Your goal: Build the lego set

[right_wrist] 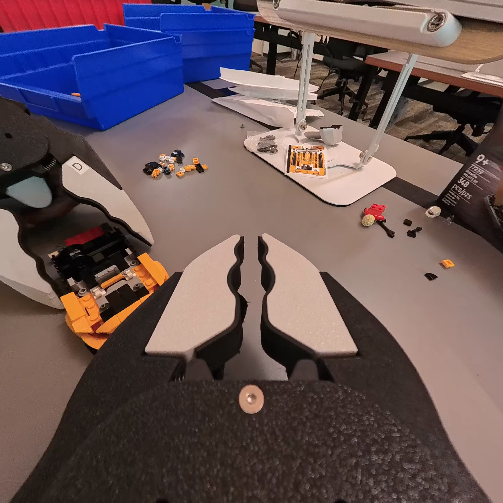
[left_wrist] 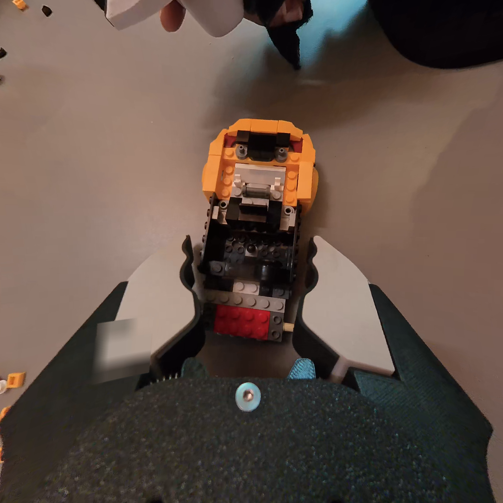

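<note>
A partly built lego car [left_wrist: 253,223] with an orange body, black middle and red brick end lies on the grey table [left_wrist: 109,163]. My left gripper [left_wrist: 250,239] is shut on its black middle section, one finger against each side. The right wrist view shows the same car [right_wrist: 109,285] between the left gripper's fingers [right_wrist: 109,196] at the left. My right gripper [right_wrist: 250,238] hovers over the bare table just right of the car, its fingers almost together with nothing between them. Its white fingers [left_wrist: 223,21] show at the top edge of the left wrist view.
A pile of small orange, black and white pieces [right_wrist: 174,164] lies beyond the car. Blue bins [right_wrist: 109,68] stand at the back left. A sticker sheet [right_wrist: 306,160] lies on a white stand base [right_wrist: 353,185]. A red sub-assembly [right_wrist: 374,213], loose bits [right_wrist: 447,263] and a black box [right_wrist: 468,185] are at the right.
</note>
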`<state>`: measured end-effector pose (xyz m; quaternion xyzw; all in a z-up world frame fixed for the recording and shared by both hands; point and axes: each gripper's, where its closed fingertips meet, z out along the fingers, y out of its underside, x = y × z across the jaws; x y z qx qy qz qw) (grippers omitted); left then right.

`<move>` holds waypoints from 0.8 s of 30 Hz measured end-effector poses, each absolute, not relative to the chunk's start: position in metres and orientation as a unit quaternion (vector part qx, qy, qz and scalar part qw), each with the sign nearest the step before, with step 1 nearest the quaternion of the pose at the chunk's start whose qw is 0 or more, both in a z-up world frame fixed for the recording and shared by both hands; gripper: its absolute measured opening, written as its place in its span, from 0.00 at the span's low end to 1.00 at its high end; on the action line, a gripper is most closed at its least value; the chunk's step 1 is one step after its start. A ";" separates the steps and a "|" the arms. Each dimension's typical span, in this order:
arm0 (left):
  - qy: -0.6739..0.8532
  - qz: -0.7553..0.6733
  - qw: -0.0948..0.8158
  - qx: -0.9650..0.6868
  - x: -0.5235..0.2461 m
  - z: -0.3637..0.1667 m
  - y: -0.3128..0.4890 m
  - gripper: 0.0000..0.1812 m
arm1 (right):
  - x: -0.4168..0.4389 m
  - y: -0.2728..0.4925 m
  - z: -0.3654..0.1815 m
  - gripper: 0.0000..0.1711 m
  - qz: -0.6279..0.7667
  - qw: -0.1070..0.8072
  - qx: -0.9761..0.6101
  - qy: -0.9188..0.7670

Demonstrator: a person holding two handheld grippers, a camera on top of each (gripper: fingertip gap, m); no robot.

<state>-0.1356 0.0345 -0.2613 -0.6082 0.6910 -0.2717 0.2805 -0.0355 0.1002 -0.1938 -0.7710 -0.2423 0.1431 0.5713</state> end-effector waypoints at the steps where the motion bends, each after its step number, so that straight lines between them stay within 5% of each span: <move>1: 0.690 -0.272 0.280 -0.609 -0.136 -0.261 0.035 0.44 | -0.036 0.100 -0.194 0.06 0.143 0.571 -0.771 -0.242; 24: 0.688 -0.288 0.266 -0.610 -0.135 -0.263 0.030 0.42 | -0.037 0.099 -0.194 0.06 0.145 0.569 -0.772 -0.244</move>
